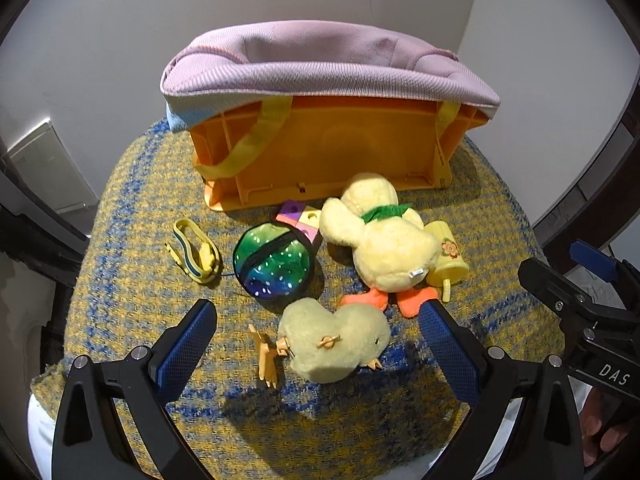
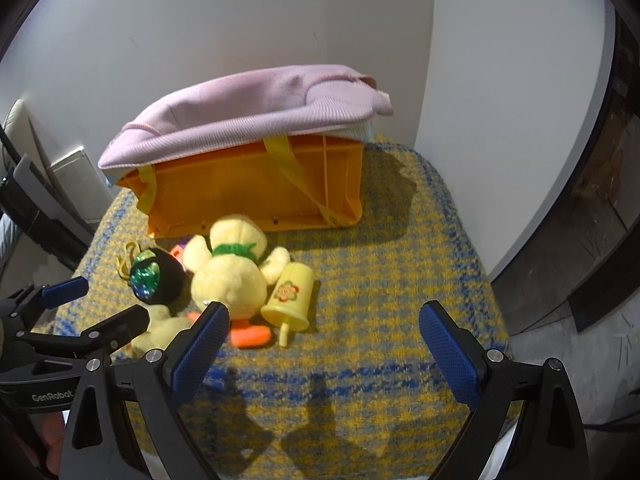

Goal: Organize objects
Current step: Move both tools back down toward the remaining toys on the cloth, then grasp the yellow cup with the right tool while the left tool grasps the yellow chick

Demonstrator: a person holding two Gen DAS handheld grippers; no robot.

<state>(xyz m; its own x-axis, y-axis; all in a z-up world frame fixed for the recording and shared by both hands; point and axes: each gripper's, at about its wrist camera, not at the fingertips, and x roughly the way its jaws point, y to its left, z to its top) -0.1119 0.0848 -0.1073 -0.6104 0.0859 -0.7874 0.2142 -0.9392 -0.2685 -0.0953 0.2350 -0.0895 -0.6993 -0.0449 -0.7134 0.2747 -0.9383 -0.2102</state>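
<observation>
A small yellow chick plush (image 1: 332,340) lies on its side between the open fingers of my left gripper (image 1: 318,344), without touching either pad. Behind it lie a big yellow duck plush (image 1: 384,240) with orange feet, a green-blue sparkly pouch (image 1: 272,260), a yellow flower cup (image 1: 448,252), a purple-yellow block (image 1: 300,216) and a yellow strap (image 1: 196,252). An orange crate (image 1: 320,152) draped with a pink fabric bag (image 1: 320,68) stands at the back. My right gripper (image 2: 324,348) hangs open over bare cloth, right of the duck (image 2: 228,272) and cup (image 2: 290,296).
A yellow-blue woven cloth (image 2: 400,280) covers the small table, which stands in a white wall corner. A wooden clip (image 1: 266,356) lies left of the chick. The left gripper (image 2: 92,308) shows at the left of the right wrist view. The cloth's right half is bare.
</observation>
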